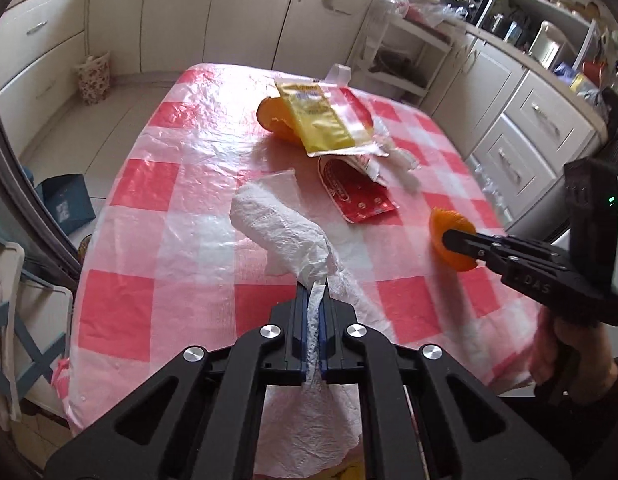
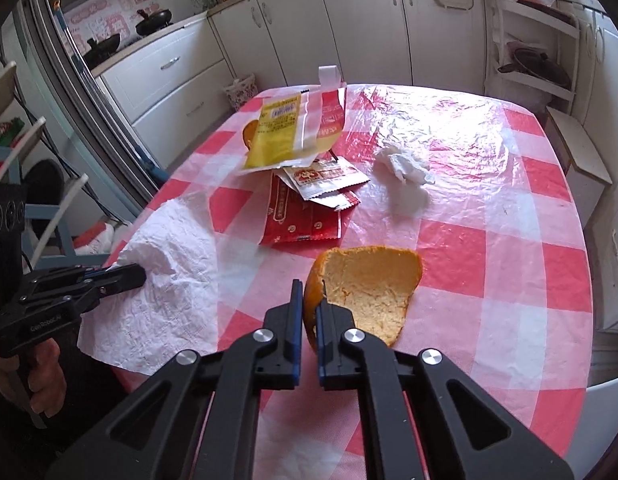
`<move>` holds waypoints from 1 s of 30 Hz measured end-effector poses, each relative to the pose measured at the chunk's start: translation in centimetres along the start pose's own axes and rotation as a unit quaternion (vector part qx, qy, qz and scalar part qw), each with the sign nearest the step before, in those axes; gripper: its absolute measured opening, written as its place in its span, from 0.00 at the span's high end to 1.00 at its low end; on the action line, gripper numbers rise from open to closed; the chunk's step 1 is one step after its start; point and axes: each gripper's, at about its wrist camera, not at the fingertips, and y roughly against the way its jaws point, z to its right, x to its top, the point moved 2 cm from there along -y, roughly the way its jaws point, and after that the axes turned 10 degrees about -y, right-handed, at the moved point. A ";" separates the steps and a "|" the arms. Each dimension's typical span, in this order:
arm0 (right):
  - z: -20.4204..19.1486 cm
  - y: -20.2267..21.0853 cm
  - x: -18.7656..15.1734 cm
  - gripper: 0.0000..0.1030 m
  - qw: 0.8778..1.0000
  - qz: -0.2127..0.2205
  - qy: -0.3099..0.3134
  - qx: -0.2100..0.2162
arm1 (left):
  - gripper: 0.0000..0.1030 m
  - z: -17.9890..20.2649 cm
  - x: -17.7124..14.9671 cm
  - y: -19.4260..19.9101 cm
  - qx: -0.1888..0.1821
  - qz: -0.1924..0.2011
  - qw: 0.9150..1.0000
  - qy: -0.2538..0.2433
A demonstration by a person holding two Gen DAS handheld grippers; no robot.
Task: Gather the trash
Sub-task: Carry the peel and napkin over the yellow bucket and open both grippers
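While both tools [image 1: 315, 300] [image 2: 307, 300] pinch: crinkled paper towel [image 1: 277, 224], curved orange peel [image 2: 369, 288].

The tablecloth [image 1: 157, 184] is red-and-white check. The peel [image 2: 369, 284] is orange, the napkin [image 1: 277, 224] white. The wrappers are yellow [image 1: 321, 120] and red [image 1: 357, 196].

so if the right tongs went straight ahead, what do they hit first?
Probably the red wrapper, beyond the peel the right tongs already grip. Depth is unclear.
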 end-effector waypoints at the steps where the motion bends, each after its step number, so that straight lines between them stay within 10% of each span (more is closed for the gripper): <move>1: -0.1 0.3 -0.1 0.94 1.000 0.001 -0.003 0.005 | 0.96 0.0 -0.1 0.7 -0.005 0.004 1.000 0.004; 14: -4.2 8.4 -8.7 0.94 0.990 0.061 -0.064 0.114 | 0.96 3.5 -5.6 9.0 -0.036 0.018 0.999 0.014; 30: -8.2 13.2 -23.2 0.94 0.986 -0.010 -0.092 0.137 | 0.96 8.7 -18.2 13.9 -0.072 -0.045 0.995 -0.042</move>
